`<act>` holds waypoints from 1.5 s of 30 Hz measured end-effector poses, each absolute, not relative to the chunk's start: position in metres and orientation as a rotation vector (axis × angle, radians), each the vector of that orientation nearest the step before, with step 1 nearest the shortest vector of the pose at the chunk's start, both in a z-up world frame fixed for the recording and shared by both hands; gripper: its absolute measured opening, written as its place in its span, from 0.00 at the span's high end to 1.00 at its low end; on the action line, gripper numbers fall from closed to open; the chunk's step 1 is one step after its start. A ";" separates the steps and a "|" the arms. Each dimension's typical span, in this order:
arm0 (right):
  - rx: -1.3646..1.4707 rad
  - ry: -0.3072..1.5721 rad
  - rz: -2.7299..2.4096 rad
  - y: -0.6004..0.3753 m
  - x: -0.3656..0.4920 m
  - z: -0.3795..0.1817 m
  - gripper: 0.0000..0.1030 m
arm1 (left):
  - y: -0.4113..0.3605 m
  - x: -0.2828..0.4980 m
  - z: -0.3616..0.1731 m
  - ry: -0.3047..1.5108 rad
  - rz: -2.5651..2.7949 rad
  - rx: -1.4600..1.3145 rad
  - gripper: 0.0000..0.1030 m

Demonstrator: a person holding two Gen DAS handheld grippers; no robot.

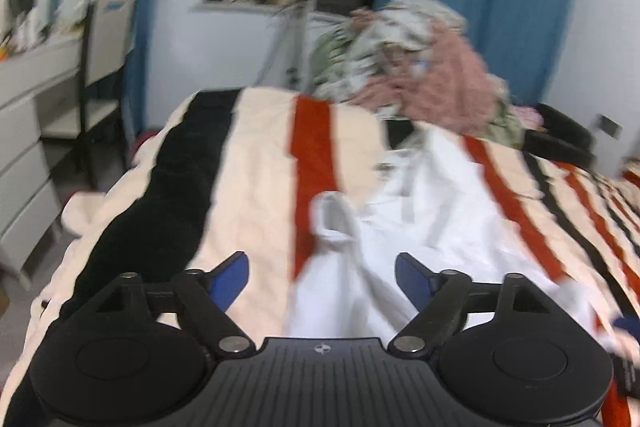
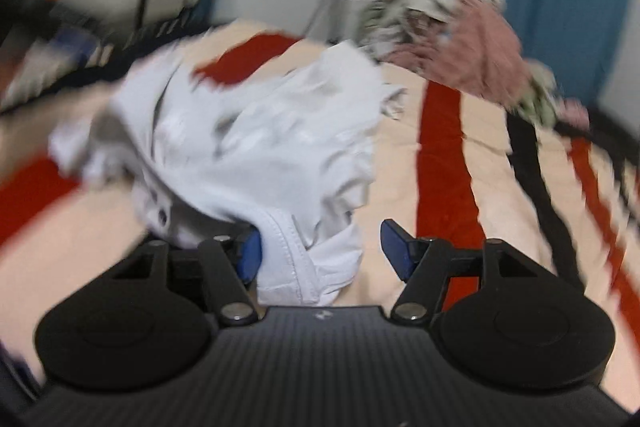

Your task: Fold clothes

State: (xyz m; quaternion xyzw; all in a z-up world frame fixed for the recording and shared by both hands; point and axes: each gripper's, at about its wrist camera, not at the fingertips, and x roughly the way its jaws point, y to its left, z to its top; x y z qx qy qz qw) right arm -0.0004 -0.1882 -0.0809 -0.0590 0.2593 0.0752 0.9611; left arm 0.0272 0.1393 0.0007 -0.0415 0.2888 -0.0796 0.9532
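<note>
So you're at the laying-out stage, not folding yet, I'd say. The white garment (image 1: 404, 227) lies crumpled on the striped bedspread (image 1: 256, 155), lower centre-right in the left wrist view. Your left hand-held gripper (image 1: 322, 277) is spread wide with nothing pinched, cloth just under it. In the right wrist view the right hand-held gripper (image 2: 320, 251) is spread too; a seamed edge of the white garment (image 2: 256, 147) drapes against the left pad at bottom centre, but the pads aren't pressing it. The laundry pile (image 1: 416, 55) sits upper right, untouched. Next you'd probably want two corners or the hem, pulled apart flat.
</note>
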 end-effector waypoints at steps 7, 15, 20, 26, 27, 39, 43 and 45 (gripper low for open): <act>0.164 0.508 0.132 -0.224 0.002 -0.072 0.38 | 0.035 -0.032 -0.007 0.491 -0.386 0.253 0.03; 0.307 0.533 0.079 -0.246 0.008 -0.078 0.38 | -0.001 -0.027 -0.035 0.404 -0.069 0.475 0.04; 0.308 0.555 0.055 -0.248 0.011 -0.082 0.38 | 0.026 -0.027 -0.013 0.330 0.077 0.344 0.04; 0.215 0.676 0.029 -0.242 0.019 -0.097 0.38 | 0.028 -0.053 0.010 0.201 0.089 0.284 0.04; 0.214 0.693 0.018 -0.242 0.019 -0.099 0.38 | 0.027 -0.057 0.013 0.185 0.095 0.285 0.04; 0.226 0.221 -0.190 -0.262 -0.031 -0.045 0.27 | 0.030 -0.070 0.016 0.256 -0.023 0.238 0.04; 0.185 0.184 -0.188 -0.258 -0.035 -0.040 0.27 | 0.021 -0.063 0.005 0.296 -0.078 0.282 0.04; 0.176 0.181 -0.184 -0.257 -0.036 -0.040 0.27 | 0.016 -0.057 -0.003 0.316 -0.102 0.312 0.04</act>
